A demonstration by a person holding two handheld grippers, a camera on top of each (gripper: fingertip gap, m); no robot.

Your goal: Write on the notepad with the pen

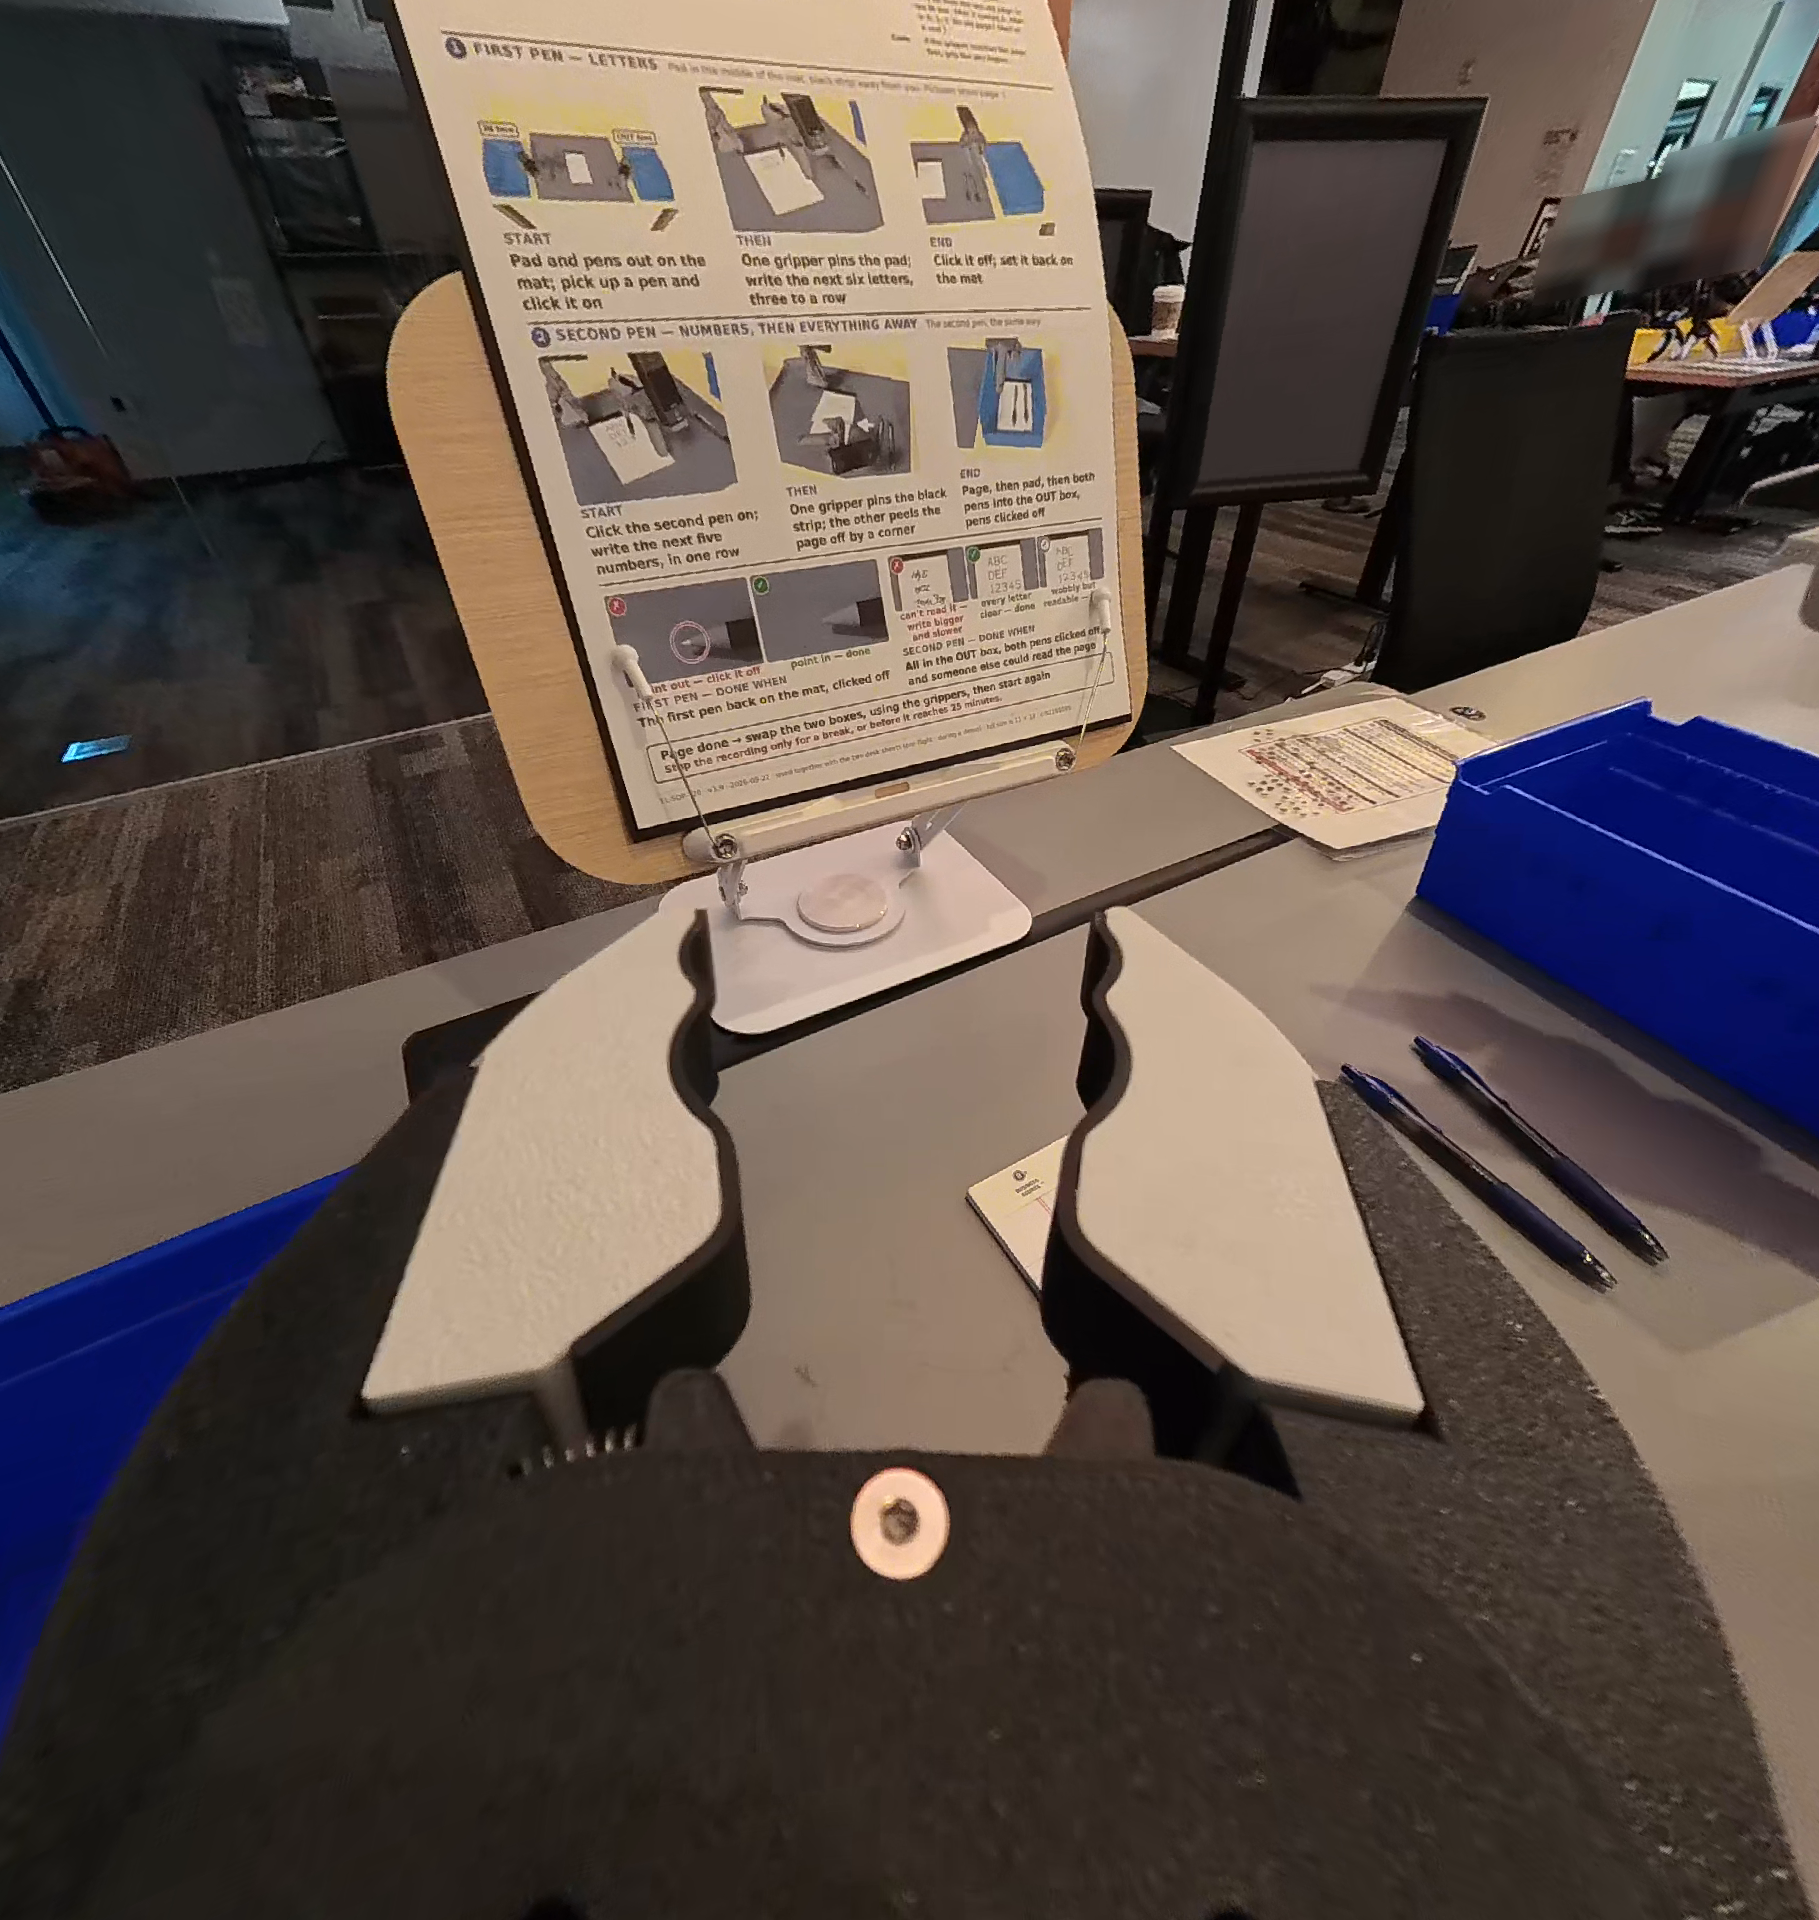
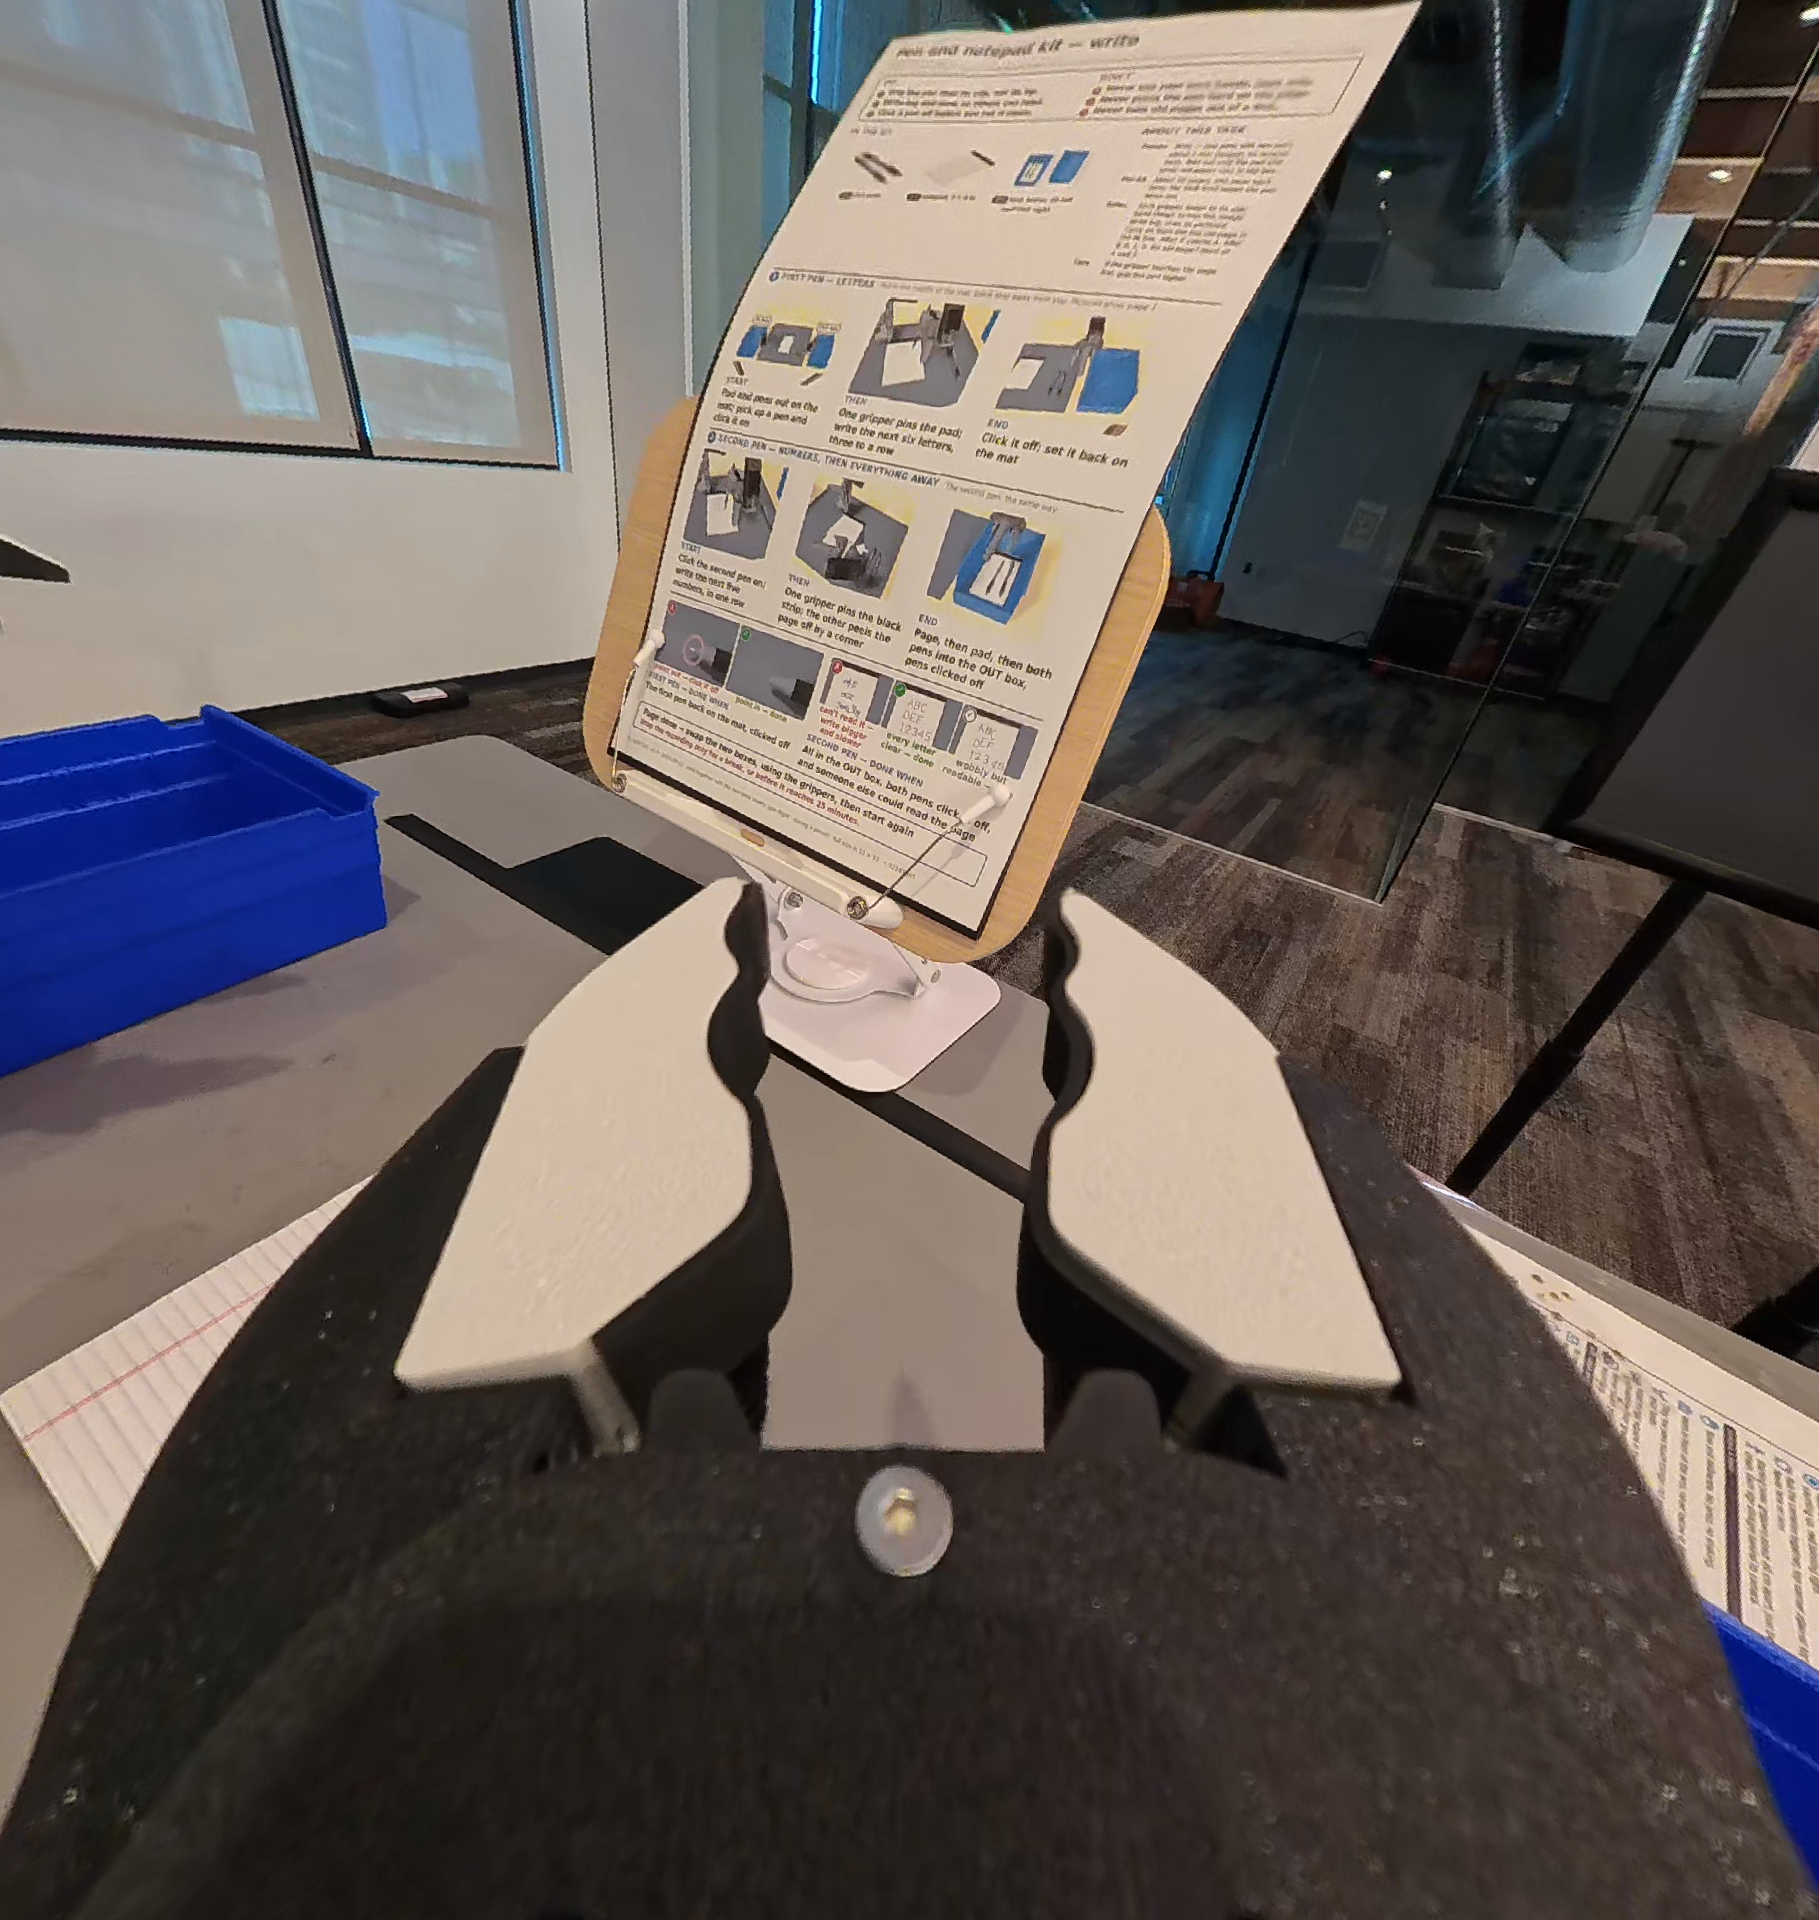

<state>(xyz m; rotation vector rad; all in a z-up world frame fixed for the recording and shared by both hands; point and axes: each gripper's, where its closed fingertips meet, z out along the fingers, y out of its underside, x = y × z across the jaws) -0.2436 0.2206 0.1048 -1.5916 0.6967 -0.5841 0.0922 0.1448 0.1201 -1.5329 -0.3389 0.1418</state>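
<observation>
In the left wrist view my left gripper (image 1: 900,930) is open and empty above the dark mat (image 1: 863,1195). A corner of the white notepad (image 1: 1019,1205) shows just behind its right finger. Two blue pens (image 1: 1487,1179) lie side by side on the mat to the right, apart from the gripper. In the right wrist view my right gripper (image 2: 900,909) is open and empty above the table. The lined notepad (image 2: 126,1403) lies at the lower left, partly hidden by the gripper body.
An instruction sheet on a wooden stand (image 1: 780,416) rises at the table's far edge, also in the right wrist view (image 2: 936,520). A blue box (image 1: 1653,894) sits right of the pens; another (image 2: 146,873) shows left in the right wrist view. A printed sheet (image 1: 1341,764) lies behind.
</observation>
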